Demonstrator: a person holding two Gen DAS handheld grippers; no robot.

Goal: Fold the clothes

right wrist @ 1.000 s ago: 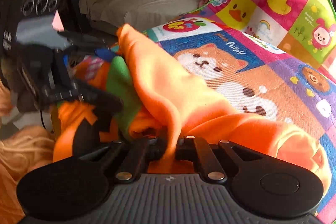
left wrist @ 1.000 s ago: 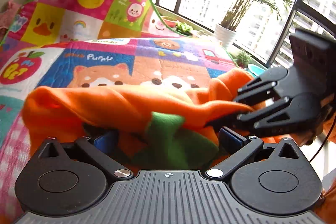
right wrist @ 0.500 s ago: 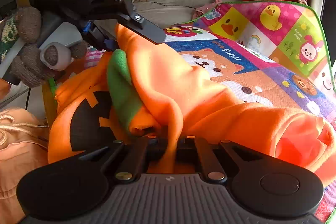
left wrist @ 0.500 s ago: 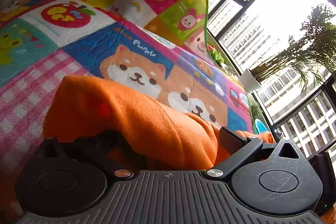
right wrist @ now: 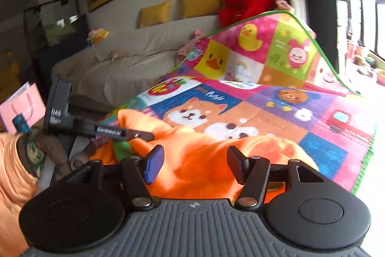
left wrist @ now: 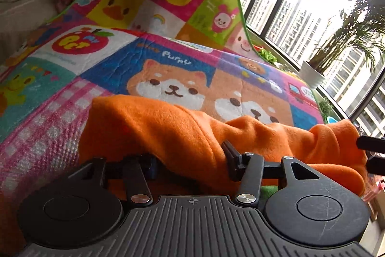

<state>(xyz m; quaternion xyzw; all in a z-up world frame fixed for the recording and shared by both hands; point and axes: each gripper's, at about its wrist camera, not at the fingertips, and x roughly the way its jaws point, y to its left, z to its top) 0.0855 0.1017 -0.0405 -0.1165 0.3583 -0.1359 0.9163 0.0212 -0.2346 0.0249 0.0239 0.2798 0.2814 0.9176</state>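
While both grippers work at the near edge of a cartoon play mat [left wrist: 168, 59], an orange fleece garment [left wrist: 154, 127] lies bunched across the mat's near side, just below the printed puppy faces. A sliver of its green trim [right wrist: 120, 151] shows at the garment's left end in the right wrist view. The left gripper [left wrist: 190, 160] has its jaws spread wide, with a thick roll of the fleece draped over and between them; nothing is pinched, though whether the left finger touches cloth is hidden by the fold. The right gripper [right wrist: 192, 163] also stands with its jaws well apart, the fleece lying loose between and beneath the blue-padded fingers [right wrist: 154, 165] but not clamped. Seen from the right wrist, the left gripper reaches in over the garment's left end.

A fold appears to have been laid down and let go, leaving the garment lumpy, not flat. The next move likely calls for choosing fresh edges on the side of the garment nearest the grippers, closing on a single layer, and drawing it smooth over the mat toward the puppy print.
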